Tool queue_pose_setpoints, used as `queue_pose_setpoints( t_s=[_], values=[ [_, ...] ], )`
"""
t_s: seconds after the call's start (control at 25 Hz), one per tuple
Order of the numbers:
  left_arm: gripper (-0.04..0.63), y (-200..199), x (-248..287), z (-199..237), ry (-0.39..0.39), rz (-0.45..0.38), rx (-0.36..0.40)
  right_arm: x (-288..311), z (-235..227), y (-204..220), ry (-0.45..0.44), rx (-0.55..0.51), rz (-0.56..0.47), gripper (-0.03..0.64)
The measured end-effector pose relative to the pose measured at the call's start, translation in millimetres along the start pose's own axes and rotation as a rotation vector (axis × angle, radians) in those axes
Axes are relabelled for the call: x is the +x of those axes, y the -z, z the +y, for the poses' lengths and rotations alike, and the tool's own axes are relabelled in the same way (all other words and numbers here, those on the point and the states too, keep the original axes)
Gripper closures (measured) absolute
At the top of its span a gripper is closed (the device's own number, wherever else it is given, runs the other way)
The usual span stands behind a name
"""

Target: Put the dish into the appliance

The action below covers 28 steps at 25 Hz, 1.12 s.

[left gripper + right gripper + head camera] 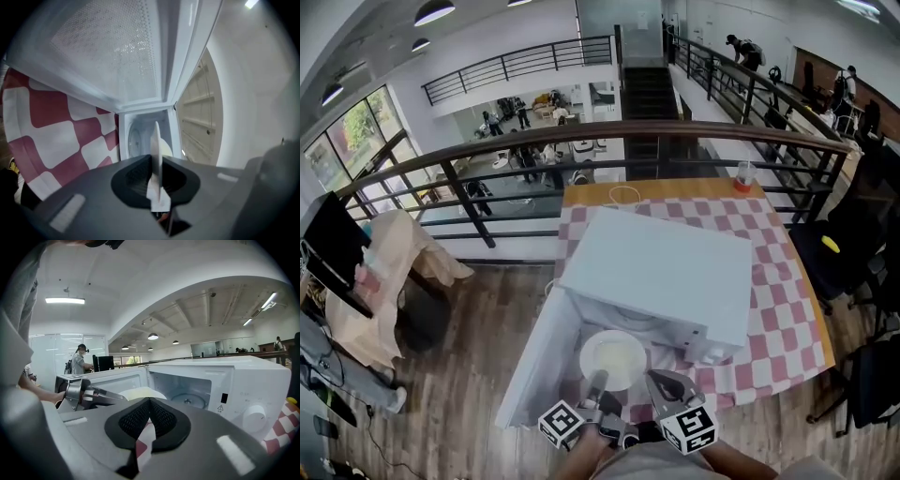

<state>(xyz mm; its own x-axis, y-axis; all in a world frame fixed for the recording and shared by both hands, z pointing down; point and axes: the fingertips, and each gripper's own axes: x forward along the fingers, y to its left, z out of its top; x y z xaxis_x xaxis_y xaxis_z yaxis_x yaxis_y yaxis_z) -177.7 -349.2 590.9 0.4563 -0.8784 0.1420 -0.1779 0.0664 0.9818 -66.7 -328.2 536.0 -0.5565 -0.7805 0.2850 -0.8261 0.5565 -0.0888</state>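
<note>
**Rim grip only: carry the dish in flat and slow**

The left gripper [156, 164] has its jaws pinched tight on the near rim of the dish [155, 138] and grips nothing but that thin edge. The pale, shallow dish [614, 358] reaches out ahead of the jaws, in front of the appliance's opening and not yet inside. The right gripper [150, 404] has its jaws closed together on nothing and sits just beside the left one.

Held by the rim alone, the dish will likely want to droop or pivot, so the wrist should keep it level and the push should be slow. Ahead is the cavity of the microwave [666, 272], its door [534, 356] swung aside to the left, with the round turntable [188, 401] on the cavity floor. I would clear the lower lip of the opening, aim for the middle of the turntable, lower the dish until it rests flat, and only then release. The free gripper could steady the casing if it slides on the checked tablecloth [773, 309].
</note>
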Motion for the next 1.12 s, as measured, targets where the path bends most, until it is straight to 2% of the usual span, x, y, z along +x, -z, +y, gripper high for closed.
queue_pose_setpoints(
  t_s=[1.12],
  values=[
    [0.568,-21.0,81.1,35.0,-0.077,0.036,0.000,52.3,-33.2,4.1,-0.019,0.018,0.065,0.617]
  ],
)
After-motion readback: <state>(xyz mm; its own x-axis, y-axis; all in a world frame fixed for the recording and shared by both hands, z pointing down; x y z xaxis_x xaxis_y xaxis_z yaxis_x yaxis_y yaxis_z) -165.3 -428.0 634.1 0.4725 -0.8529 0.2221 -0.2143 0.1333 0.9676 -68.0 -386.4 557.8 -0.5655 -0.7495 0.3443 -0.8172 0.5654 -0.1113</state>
